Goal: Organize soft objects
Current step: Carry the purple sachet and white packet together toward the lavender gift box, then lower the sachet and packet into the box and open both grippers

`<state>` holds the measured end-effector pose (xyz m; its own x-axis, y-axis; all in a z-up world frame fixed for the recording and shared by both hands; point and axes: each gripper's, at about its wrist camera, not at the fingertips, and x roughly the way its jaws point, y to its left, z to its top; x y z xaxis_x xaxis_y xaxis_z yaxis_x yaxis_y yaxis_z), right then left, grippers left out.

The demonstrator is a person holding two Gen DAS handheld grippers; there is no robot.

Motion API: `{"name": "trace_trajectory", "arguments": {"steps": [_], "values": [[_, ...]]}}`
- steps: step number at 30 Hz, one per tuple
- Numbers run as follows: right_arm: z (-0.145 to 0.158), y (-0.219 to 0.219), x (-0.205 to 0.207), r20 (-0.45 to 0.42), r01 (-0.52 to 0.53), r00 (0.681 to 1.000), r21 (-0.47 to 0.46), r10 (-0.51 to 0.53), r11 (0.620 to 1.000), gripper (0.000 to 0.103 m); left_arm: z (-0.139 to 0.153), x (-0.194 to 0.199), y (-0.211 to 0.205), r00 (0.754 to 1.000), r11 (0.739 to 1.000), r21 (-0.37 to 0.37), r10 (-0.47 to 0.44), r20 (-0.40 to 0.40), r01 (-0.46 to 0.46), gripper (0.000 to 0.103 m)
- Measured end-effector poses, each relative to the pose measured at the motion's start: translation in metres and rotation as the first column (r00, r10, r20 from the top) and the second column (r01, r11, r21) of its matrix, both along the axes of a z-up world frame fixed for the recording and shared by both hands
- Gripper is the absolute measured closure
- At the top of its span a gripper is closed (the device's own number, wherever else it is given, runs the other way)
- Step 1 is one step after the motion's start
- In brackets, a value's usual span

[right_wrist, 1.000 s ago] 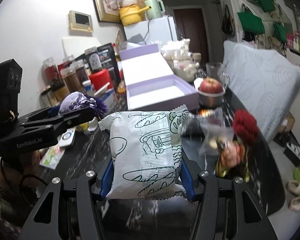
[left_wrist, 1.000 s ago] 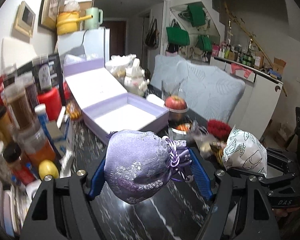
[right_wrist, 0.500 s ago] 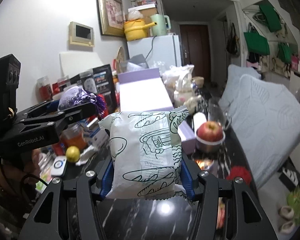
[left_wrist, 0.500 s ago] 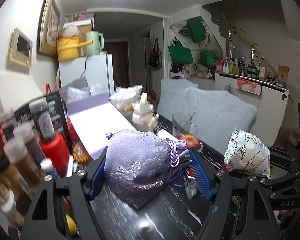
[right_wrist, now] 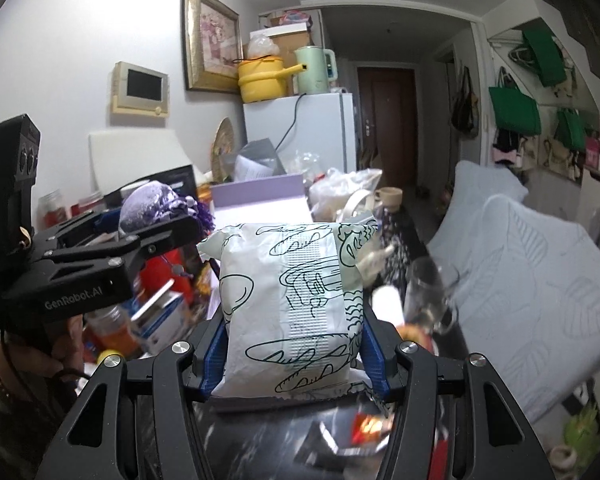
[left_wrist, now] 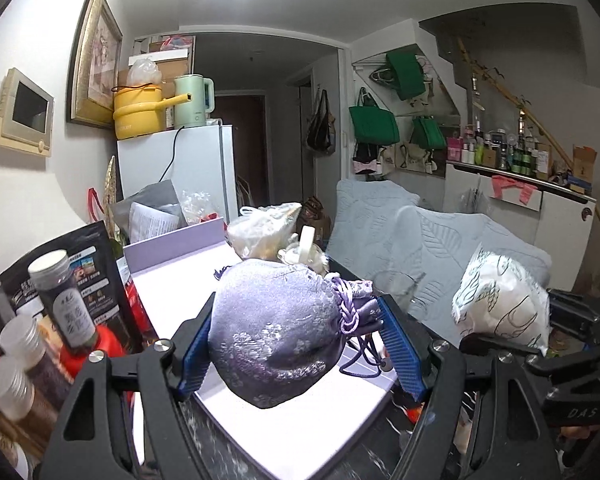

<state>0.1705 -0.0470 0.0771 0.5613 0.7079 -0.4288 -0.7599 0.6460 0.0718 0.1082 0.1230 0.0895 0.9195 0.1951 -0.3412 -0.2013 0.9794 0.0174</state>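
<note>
My left gripper (left_wrist: pixel 300 344) is clamping a purple drawstring pouch (left_wrist: pixel 276 336) above the open lilac box (left_wrist: pixel 204 272). Beside it, my right gripper (right_wrist: pixel 292 344) is squeezing a white printed bread packet (right_wrist: pixel 288 312) over the dark marbled table (right_wrist: pixel 260 440).

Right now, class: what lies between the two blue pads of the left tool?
In the left wrist view, the purple drawstring pouch fills the gap, squeezed between both blue pads of the left tool and held above the lilac box.
</note>
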Motion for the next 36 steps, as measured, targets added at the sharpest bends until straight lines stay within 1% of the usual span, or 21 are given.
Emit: {"name": "trace_trajectory", "arguments": {"steps": [6, 11, 13, 15, 23, 26, 32, 36], "values": [[0.011, 0.026, 0.033, 0.019, 0.002, 1.000, -0.001, -0.002, 1.000, 0.047, -0.003, 0.034, 0.024, 1.000, 1.000, -0.009, 0.029, -0.011, -0.029, 0.028], [0.009, 0.050, 0.057, 0.025, -0.010, 1.000, -0.001, 0.010, 1.000, 0.047, -0.012, 0.059, 0.046, 0.998, 0.998, -0.027, 0.054, -0.031, -0.055, 0.028], [0.005, 0.061, 0.067, 0.022, -0.011, 1.000, -0.013, 0.012, 1.000, 0.047, -0.017, 0.069, 0.054, 0.997, 0.997, -0.031, 0.066, -0.045, -0.068, 0.028], [0.000, 0.071, 0.079, 0.002, -0.023, 1.000, -0.016, 0.023, 1.000, 0.047, -0.023, 0.078, 0.061, 0.995, 0.996, -0.030, 0.077, -0.060, -0.079, 0.028], [-0.018, 0.104, 0.099, -0.014, -0.041, 0.999, -0.043, 0.040, 0.998, 0.047, -0.061, 0.106, 0.088, 0.983, 0.990, -0.050, 0.122, -0.141, -0.130, 0.028], [-0.025, 0.116, 0.104, -0.011, -0.045, 0.999, -0.064, 0.044, 0.997, 0.047, -0.075, 0.114, 0.097, 0.975, 0.987, -0.060, 0.135, -0.173, -0.148, 0.028], [-0.046, 0.133, 0.117, -0.039, -0.045, 0.998, -0.106, 0.041, 0.993, 0.047, -0.098, 0.130, 0.109, 0.959, 0.982, -0.057, 0.161, -0.234, -0.178, 0.028], [-0.063, 0.149, 0.130, -0.047, -0.039, 0.998, -0.152, 0.032, 0.988, 0.047, -0.112, 0.141, 0.115, 0.945, 0.981, -0.037, 0.175, -0.276, -0.192, 0.028]]}}
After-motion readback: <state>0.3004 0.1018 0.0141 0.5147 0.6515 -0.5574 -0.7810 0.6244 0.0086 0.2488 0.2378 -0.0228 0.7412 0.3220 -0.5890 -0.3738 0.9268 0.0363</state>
